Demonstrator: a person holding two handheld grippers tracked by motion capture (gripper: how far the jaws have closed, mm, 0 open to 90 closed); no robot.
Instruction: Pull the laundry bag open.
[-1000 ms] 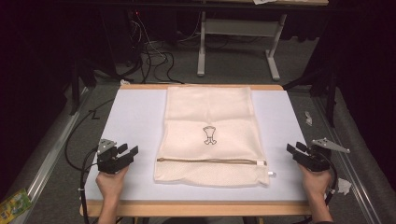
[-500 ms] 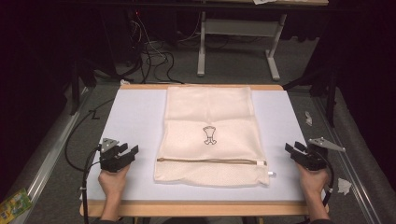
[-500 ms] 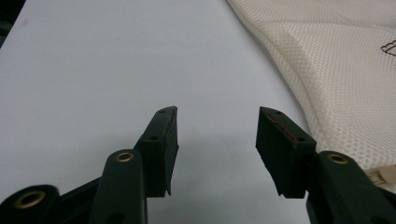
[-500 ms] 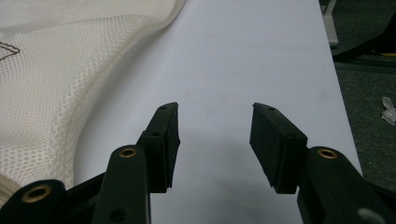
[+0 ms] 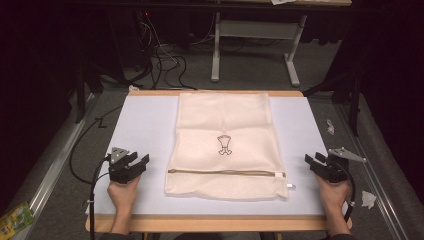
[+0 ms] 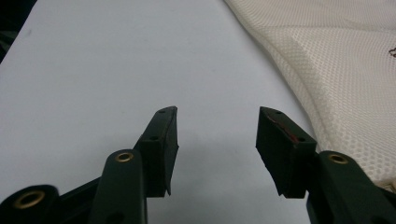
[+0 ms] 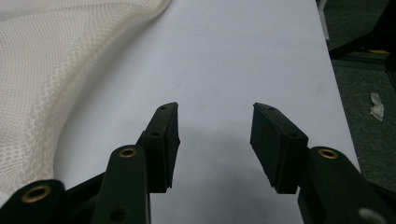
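The left gripper rests low over the table with its jaws apart and nothing between them; the right gripper does likewise at the opposite edge. Between them, apart from both, the bag lies flat: cream mesh, rectangular, a small dark emblem at its middle and a brown zip running across near the person's end.
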